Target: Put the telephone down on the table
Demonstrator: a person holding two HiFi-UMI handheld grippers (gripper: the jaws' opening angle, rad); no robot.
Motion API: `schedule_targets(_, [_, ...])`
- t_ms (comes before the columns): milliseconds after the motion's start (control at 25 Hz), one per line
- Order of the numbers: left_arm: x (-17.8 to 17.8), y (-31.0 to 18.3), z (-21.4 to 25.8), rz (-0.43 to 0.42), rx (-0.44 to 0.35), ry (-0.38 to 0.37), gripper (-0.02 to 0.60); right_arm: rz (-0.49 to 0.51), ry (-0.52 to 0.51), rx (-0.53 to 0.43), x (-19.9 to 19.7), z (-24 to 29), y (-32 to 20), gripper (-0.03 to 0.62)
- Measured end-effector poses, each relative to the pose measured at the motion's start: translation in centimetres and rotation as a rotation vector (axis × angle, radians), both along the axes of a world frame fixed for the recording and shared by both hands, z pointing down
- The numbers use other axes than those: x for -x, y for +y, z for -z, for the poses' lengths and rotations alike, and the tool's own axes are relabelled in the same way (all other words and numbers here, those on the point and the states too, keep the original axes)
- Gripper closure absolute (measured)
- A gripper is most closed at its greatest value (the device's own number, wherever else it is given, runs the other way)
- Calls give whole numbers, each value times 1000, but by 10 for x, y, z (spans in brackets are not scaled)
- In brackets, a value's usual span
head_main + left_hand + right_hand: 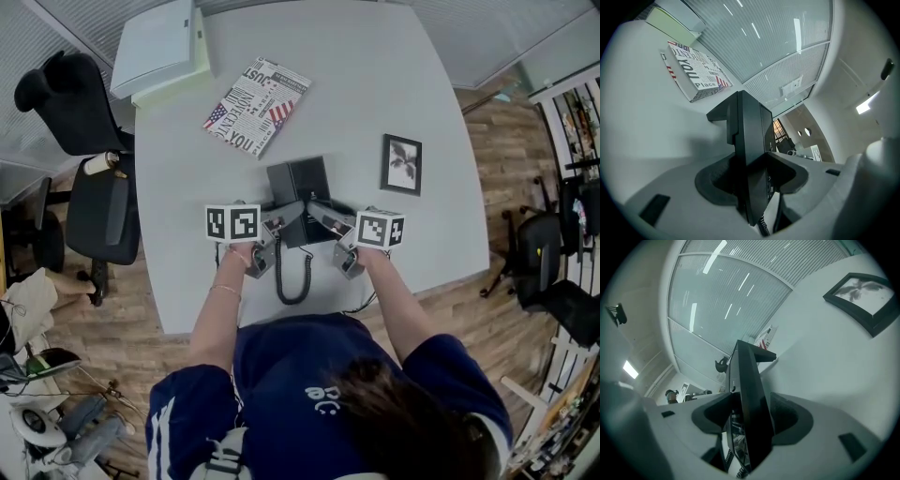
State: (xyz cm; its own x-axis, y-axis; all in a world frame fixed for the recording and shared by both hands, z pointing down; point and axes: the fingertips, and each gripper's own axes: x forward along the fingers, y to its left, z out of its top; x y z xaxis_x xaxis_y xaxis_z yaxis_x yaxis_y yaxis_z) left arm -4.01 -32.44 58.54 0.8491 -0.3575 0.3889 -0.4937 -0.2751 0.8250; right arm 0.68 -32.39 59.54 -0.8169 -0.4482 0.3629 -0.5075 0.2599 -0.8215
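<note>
A black desk telephone [298,192] is near the front of the white table [375,84], and its coiled cord [292,274] loops toward the front edge. My left gripper [277,225] grips its left side and my right gripper [323,220] its right side. In the left gripper view the telephone [750,140] stands edge-on between the pads, which press on it. The right gripper view shows the telephone [747,385] the same way, with both pads lying against its sides. Whether its base rests on the table is hidden.
A magazine [257,106] lies at the back left of the table, beside a white box [159,47] at the corner. A framed picture [401,164] lies to the right of the telephone. Black office chairs [89,159] stand left of the table.
</note>
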Motion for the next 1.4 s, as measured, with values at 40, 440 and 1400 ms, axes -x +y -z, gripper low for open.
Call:
schedule_targets(40, [1, 0, 0, 1, -3, -5, 380, -6, 2, 1, 0, 1, -1, 338])
schedule_targets(440, [2, -1, -5, 9, -29, -52, 380, -65, 95, 2, -1, -5, -3, 293])
schedule_targets(1400, [36, 26, 54, 160, -338, -310, 376, -112, 359, -330, -10, 65, 9, 252])
